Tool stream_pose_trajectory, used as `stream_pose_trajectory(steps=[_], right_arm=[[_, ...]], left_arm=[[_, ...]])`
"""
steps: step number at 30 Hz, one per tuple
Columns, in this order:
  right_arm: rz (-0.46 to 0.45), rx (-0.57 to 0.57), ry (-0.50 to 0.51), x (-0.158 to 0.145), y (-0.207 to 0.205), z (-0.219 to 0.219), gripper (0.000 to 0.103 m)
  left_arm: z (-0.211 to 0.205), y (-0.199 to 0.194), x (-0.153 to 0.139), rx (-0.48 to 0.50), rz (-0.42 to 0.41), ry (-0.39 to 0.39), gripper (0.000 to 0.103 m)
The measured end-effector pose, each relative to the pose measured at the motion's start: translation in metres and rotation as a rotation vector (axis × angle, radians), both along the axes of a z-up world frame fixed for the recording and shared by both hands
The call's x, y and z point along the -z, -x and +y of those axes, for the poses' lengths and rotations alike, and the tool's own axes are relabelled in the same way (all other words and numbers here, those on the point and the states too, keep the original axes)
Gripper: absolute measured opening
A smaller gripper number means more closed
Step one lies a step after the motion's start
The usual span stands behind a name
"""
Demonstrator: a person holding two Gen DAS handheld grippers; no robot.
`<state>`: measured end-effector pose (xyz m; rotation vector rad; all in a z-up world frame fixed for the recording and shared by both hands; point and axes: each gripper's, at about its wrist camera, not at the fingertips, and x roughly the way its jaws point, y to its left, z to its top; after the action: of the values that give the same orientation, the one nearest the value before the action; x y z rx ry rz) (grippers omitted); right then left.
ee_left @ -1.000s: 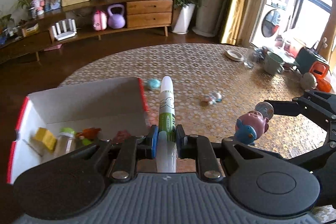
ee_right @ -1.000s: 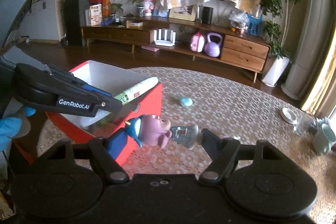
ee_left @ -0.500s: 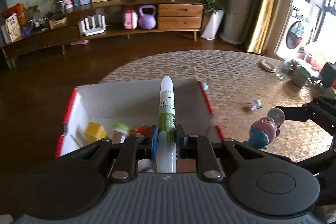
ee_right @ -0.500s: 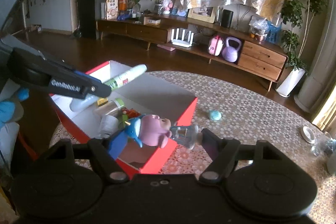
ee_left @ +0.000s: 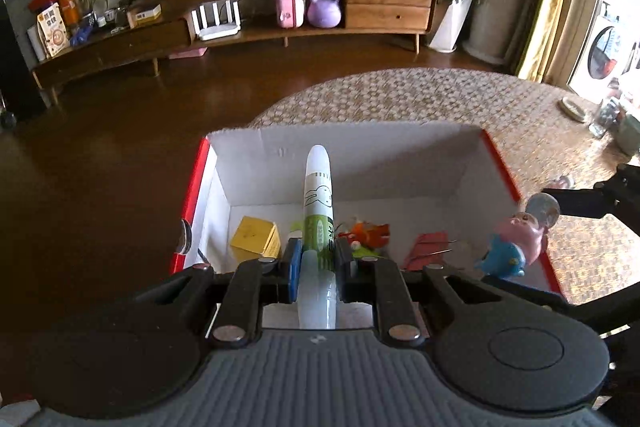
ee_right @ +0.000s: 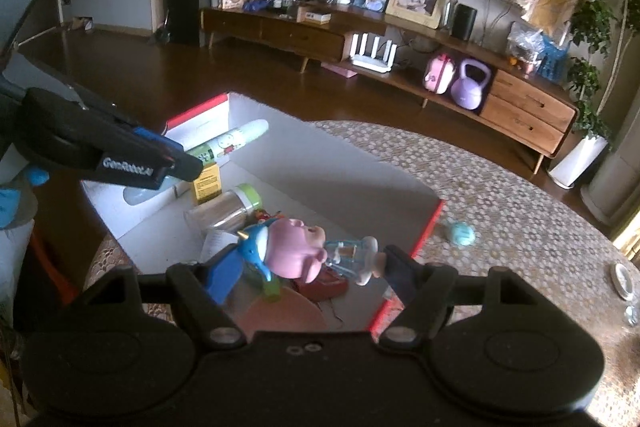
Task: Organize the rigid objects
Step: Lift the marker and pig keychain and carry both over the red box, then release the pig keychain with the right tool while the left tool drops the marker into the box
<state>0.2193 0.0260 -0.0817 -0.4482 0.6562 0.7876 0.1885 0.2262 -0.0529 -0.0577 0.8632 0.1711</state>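
Left tongs, left wrist view: jaws clamped on a white-and-green glue stick. Stick's long axis runs straight ahead along the fingers, rounded white tip pointing away toward the far wall of the box, clear end toward the camera. Stick is above the box's open interior, nearer the left wall than the right. Box: white inside, red outside, sitting at the near edge of the round table with patterned cloth. On the box floor: yellow cube at left, orange toy just right of the stick, red flat item further right. At right, over the box's right wall, a pink-and-blue pig figure is gripped in the right tongs.

Right wrist view: right tongs closed on the pig figure, which lies crosswise between the fingers, blue body at the left pad, pink head in the middle, clear bottle-like part at the right pad. Figure hangs above the near right part of the box. Left tongs enter from the left over the box's left wall; glue stick points up and right toward the far corner. Below: yellow cube, clear jar with green lid lying on its side. Small teal object sits on the table just outside the box's right wall.
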Motion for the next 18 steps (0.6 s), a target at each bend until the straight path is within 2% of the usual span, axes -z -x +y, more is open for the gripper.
stream_pose_trajectory(steps=[10, 18], right_arm=[[0.056, -0.021, 0.071, 0.029, -0.013, 0.032, 0.076], [0.112, -0.001, 0.093, 0.037, -0.021, 0.038, 0.076]], left_arm=[[0.007, -0.015, 0.029, 0.004, 0.065, -0.02, 0.017], [0.009, -0.019, 0.045, 0.007, 0.101, -0.013, 0.017]])
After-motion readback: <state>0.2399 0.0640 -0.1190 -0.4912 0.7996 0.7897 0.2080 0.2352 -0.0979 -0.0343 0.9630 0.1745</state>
